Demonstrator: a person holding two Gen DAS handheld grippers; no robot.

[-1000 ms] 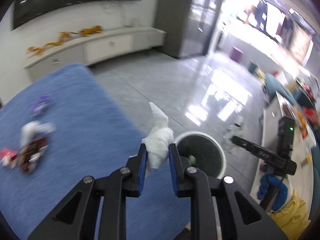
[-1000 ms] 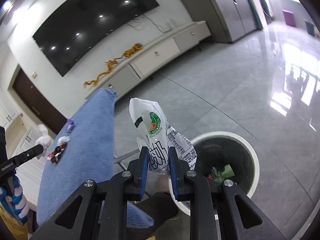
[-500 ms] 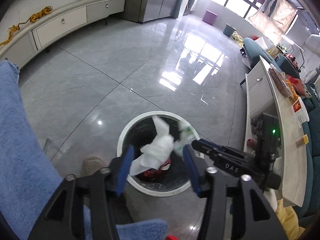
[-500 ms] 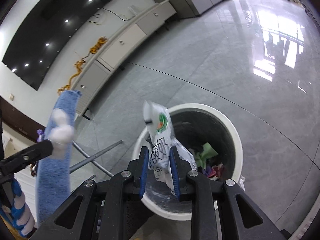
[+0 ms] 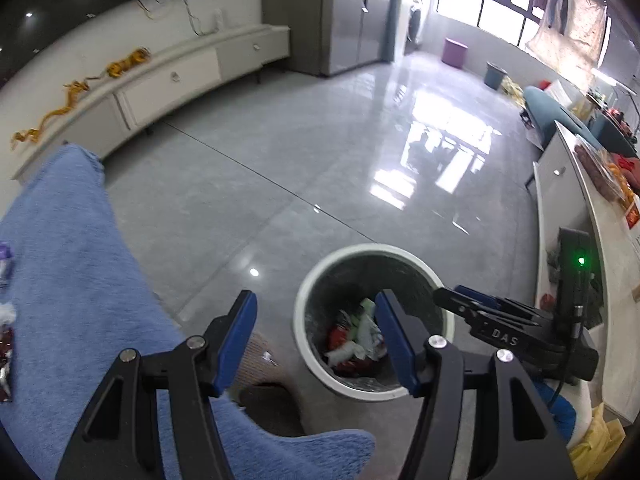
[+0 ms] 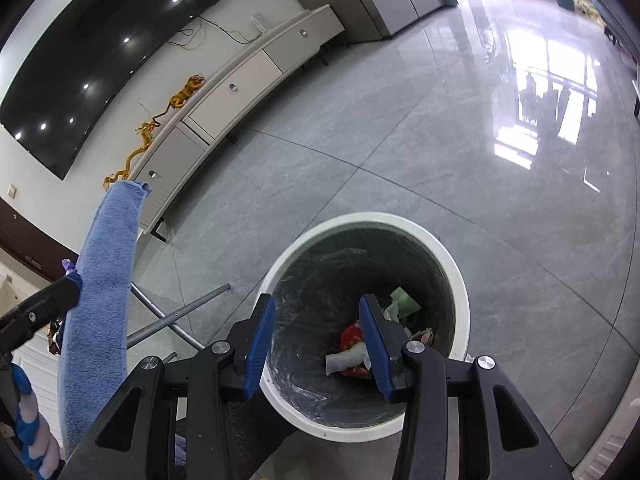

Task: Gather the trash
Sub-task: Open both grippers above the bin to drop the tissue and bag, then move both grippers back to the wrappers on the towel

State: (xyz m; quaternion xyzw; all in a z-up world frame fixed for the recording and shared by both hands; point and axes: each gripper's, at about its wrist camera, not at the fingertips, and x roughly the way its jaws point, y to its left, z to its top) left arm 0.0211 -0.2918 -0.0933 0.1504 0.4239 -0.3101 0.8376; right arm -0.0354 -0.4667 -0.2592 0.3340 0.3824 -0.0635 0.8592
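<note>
A white-rimmed bin [image 5: 298,320] stands on the grey floor beside the blue-clothed table [image 5: 72,280]. Several pieces of trash [image 5: 352,340] lie inside it, red, white and green. My left gripper [image 5: 314,308] hangs open above the bin's near rim, holding nothing. In the right wrist view my right gripper [image 6: 316,304] is over the bin [image 6: 460,280] with its jaws opening and nothing between them. The trash [image 6: 352,340] shows just below them. The right gripper [image 5: 452,294] also reaches in from the right. Wrappers [image 5: 5,352] lie on the cloth at the left edge.
Metal table legs [image 6: 176,316] cross beside the bin. A person's slippered foot [image 5: 272,400] rests on the floor near the table edge. A long white TV cabinet [image 5: 172,80] lines the far wall. A white counter [image 5: 560,200] stands at the right.
The left gripper swung from over the table to the bin, opened, and the white tissue fell in. The right gripper sank toward the bin and opened, and the plastic bag left its jaws.
</note>
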